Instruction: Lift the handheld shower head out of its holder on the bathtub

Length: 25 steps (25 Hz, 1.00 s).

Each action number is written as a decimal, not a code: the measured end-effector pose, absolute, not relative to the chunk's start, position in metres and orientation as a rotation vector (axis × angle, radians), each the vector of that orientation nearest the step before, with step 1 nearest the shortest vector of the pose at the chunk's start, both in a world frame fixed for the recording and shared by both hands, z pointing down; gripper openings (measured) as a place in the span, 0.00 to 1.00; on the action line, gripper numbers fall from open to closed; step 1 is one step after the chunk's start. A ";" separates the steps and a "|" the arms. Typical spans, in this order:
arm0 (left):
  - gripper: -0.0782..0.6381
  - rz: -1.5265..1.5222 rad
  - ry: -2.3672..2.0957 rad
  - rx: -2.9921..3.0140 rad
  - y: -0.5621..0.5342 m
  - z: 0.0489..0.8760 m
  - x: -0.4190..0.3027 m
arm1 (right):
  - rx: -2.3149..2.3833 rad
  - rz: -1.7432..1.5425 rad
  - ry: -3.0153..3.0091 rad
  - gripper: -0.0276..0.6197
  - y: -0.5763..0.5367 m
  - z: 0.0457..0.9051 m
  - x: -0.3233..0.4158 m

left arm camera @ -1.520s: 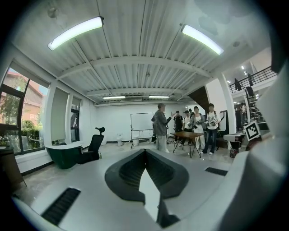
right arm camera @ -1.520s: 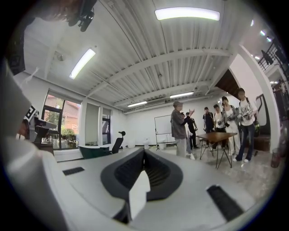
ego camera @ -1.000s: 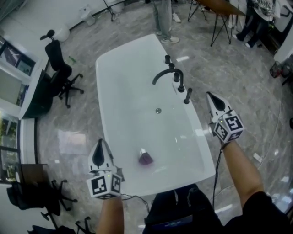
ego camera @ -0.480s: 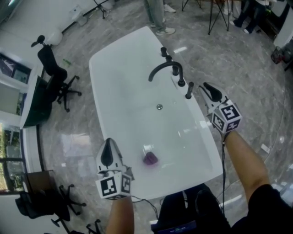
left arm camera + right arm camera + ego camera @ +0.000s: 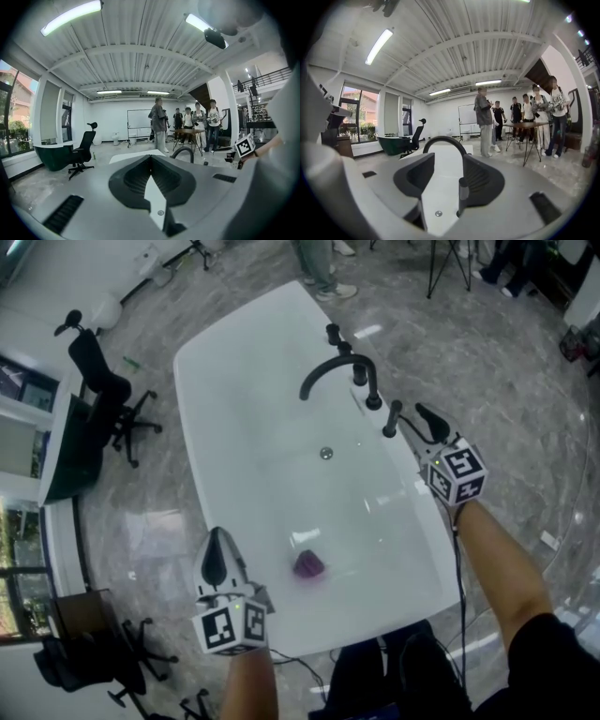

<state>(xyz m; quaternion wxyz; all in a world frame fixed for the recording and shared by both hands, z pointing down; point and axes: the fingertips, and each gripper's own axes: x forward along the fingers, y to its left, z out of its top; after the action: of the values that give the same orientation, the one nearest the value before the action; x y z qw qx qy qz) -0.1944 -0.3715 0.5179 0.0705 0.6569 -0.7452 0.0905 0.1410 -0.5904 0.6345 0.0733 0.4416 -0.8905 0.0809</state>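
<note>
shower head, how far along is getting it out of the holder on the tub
Done: the right tongs sit at the slim black handheld shower head on the white bathtub's rim. In hand: their jaws have just been opening, with the handle upright between them but not clamped. Left: close on it and lift it from its holder. The left tongs are shut, off by the tub's near edge.

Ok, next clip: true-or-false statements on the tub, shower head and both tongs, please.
1. The black handheld shower head stands upright on the white bathtub rim, not lifted out. True.
2. The right tongs clamp it. False: they have just been opening and stand apart around it.
3. A small purple object lies inside the bathtub. True.
4. The left tongs grip the black curved faucet. False: they are shut on nothing, across the tub from the faucet.
</note>
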 end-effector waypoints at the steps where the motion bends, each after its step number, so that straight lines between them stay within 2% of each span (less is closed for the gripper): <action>1: 0.12 0.276 -2.242 1.979 -0.374 0.520 -0.194 | 1.323 0.246 -2.671 0.37 -0.593 0.640 0.140; 19: 0.12 0.378 -2.263 1.930 -0.372 0.558 -0.203 | 1.329 0.334 -2.595 0.50 -0.637 0.734 0.133; 25: 0.12 0.406 -2.275 1.904 -0.362 0.566 -0.213 | 1.356 0.367 -2.548 0.51 -0.645 0.760 0.133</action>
<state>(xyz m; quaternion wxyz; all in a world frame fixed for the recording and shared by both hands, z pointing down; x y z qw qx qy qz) -0.2130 -0.3622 0.5664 0.0736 0.6343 -0.7576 0.1352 0.1326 -0.6447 0.7601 0.1157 0.4630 -0.8698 0.1251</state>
